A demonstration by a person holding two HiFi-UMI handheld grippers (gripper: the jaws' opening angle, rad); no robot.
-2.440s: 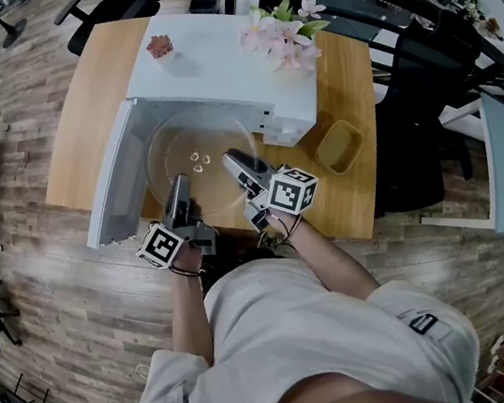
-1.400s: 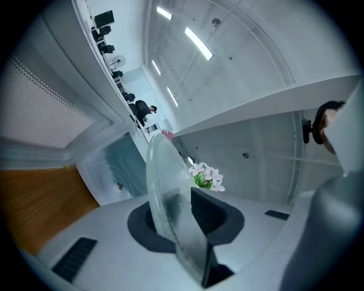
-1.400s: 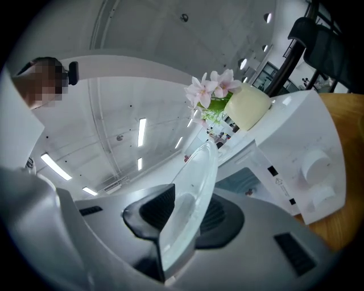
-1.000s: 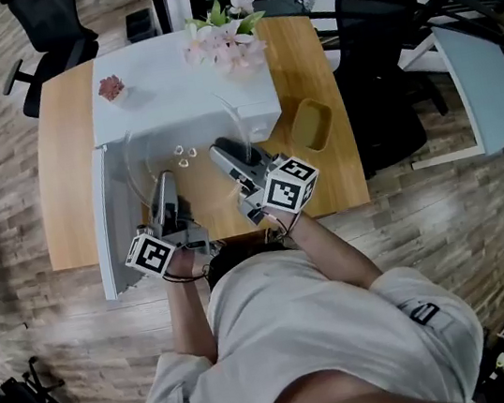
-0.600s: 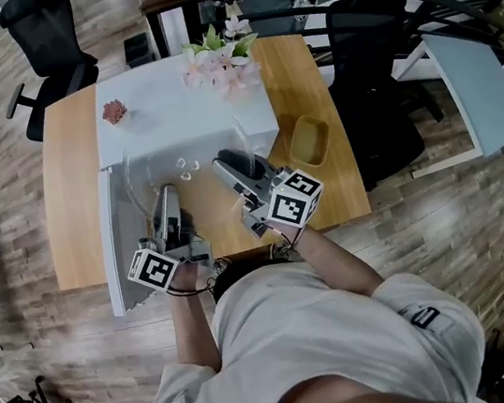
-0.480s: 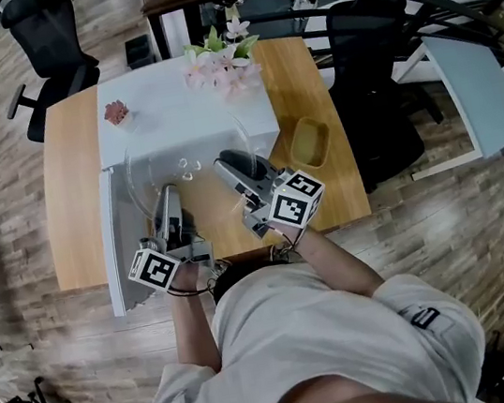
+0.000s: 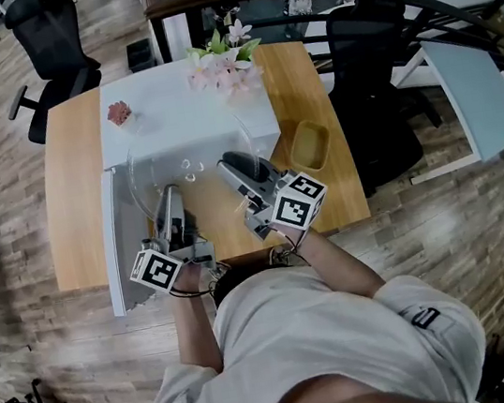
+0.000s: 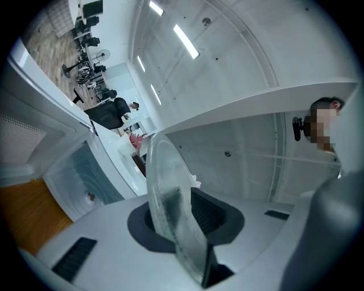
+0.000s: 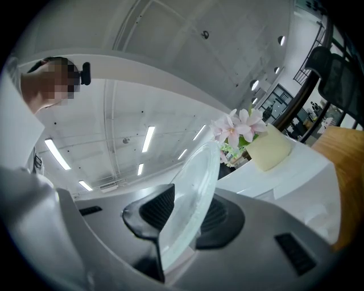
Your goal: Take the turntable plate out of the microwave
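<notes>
So, the left tongs (image 7: 168, 194) and right tongs (image 7: 228, 163) each clamp the rim of the glass plate (image 7: 191, 163), held at the microwave (image 7: 181, 98) mouth above the tabletop (image 7: 73, 181). Slick glass, thin edge grips: one hand tilting could let it slip and smash.

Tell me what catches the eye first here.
The clear glass turntable plate stands out first, clamped at its near rim by the left gripper and the right gripper at the front of the open white microwave. Next come the pink flowers on top of the microwave.
</notes>
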